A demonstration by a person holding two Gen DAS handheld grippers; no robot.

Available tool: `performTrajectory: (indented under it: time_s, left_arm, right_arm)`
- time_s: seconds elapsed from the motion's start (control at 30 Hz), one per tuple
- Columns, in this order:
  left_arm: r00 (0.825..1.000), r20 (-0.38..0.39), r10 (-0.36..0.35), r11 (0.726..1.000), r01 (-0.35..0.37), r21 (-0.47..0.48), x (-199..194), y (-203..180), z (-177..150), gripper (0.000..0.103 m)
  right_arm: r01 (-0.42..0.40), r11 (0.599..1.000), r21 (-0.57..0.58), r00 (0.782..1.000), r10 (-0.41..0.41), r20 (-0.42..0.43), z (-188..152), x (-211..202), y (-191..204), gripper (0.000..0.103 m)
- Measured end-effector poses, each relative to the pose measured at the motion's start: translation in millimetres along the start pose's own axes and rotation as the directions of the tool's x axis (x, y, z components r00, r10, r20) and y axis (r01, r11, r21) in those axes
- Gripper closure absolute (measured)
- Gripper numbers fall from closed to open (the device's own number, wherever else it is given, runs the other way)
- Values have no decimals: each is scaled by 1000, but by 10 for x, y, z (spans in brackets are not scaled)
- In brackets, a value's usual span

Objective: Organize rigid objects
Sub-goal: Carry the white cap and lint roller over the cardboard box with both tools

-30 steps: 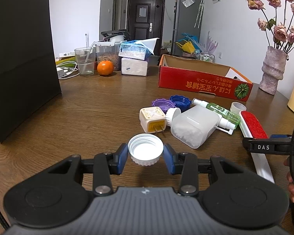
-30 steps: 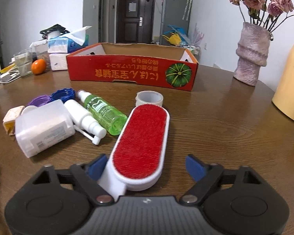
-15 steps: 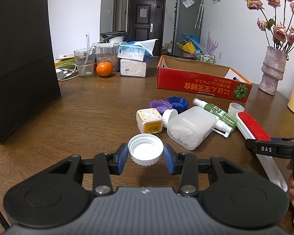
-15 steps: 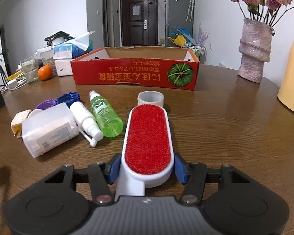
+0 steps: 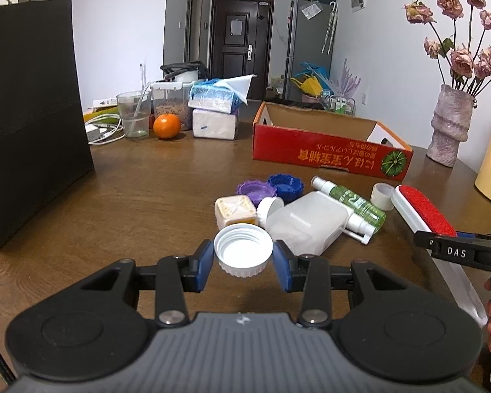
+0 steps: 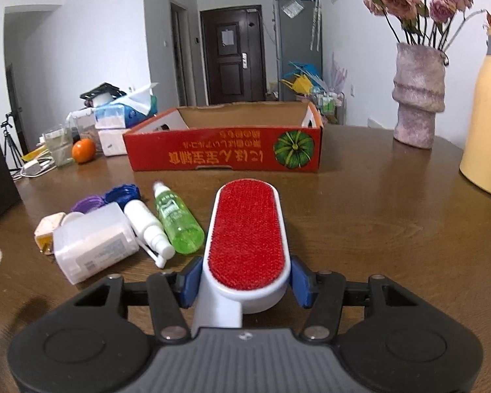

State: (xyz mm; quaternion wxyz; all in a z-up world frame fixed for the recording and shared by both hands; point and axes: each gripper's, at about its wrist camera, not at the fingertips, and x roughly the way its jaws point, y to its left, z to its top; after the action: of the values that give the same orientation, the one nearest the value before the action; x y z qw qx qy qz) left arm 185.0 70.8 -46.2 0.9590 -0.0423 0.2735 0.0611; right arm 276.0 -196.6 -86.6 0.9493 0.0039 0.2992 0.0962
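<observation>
Red lint brush point(image 6: 246, 229) clamped in the right gripper point(image 6: 245, 281), white cap point(image 5: 243, 253) pinched in the left gripper point(image 5: 243, 262).
Both are held just above the wooden table point(image 6: 360, 216). Ahead of the right gripper sits the red cardboard box point(image 6: 226, 154); off to its left, a green spray bottle point(image 6: 176, 222) and white container point(image 6: 93, 242) lie touching.

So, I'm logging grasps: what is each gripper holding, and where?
Left gripper clamps the white cap by its rim. Right gripper clamps the lint brush by the sides of its head's near end.
</observation>
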Motion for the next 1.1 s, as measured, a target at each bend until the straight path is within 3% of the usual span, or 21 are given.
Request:
performTrajectory:
  time_s: [0.47,1.1]
  left_arm:
    - [998,56,-9,1000,10,-12,135,-185,408,63]
    - [993,112,-31,999,33,-12,665,-556,1043,63]
  right_arm:
    - [-38,999,-18,996,39,76,382,-61,-8,48]
    - [-74,997,-14,988,75,131,861,267,61,48]
